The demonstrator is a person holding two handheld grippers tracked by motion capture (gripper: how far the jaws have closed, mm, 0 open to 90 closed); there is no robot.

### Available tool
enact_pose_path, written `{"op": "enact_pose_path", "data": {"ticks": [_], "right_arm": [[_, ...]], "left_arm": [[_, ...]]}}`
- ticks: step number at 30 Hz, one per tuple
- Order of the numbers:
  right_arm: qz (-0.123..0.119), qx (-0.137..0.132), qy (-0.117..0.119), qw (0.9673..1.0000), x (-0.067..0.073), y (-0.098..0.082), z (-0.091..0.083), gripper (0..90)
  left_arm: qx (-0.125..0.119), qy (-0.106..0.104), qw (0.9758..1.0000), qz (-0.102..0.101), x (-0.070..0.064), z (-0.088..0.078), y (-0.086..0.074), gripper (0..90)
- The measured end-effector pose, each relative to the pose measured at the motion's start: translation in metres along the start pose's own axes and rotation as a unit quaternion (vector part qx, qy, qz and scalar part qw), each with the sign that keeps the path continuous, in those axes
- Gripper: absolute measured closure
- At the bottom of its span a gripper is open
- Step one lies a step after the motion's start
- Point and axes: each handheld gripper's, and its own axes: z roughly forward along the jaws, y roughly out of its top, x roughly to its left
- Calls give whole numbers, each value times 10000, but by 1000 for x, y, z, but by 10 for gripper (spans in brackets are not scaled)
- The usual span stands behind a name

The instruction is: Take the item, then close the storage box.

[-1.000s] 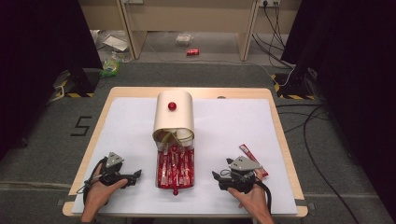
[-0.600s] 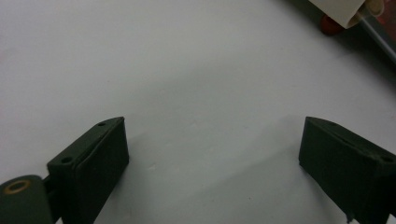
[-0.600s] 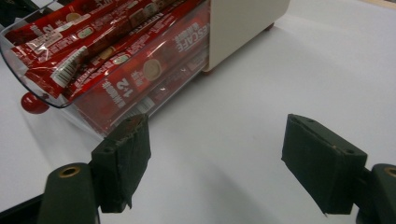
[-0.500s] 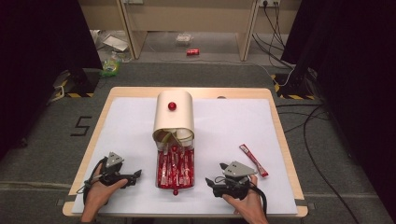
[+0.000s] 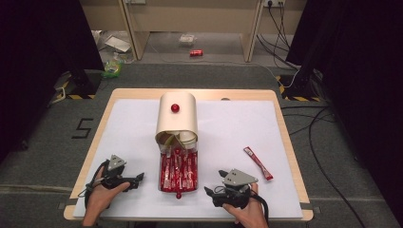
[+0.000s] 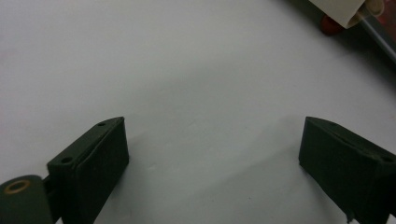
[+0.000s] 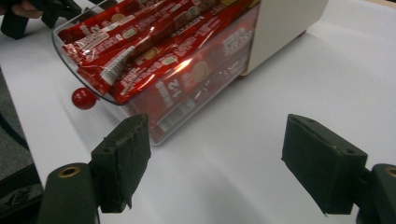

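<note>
Two grippers, left gripper (image 5: 138, 179) and right gripper (image 5: 209, 194), rest on the bench (image 5: 228, 128) flanking the drawer (image 5: 178, 171) of red packets, jaws apart.

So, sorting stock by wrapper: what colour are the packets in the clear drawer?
Red packets with white print, clearest in the right gripper view.

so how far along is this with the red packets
Done: the clear drawer is pulled out of the cream box and lies full of red packets; one red packet lies apart on the white sheet. In hand: nothing; right gripper and left gripper are open. Left: that loose packet, probably.
</note>
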Motion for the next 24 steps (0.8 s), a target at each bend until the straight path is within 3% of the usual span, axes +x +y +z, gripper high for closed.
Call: {"op": "enact_pose_path", "data": {"ticks": [17, 24], "right_arm": [[-193, 19, 378, 9991, 29, -2, 8, 241], [-245, 30, 405, 9989, 34, -3, 11, 227]], "left_arm": [[2, 6, 10000, 5, 0, 0, 0, 75], [5, 8, 10000, 7, 0, 0, 0, 75]]}}
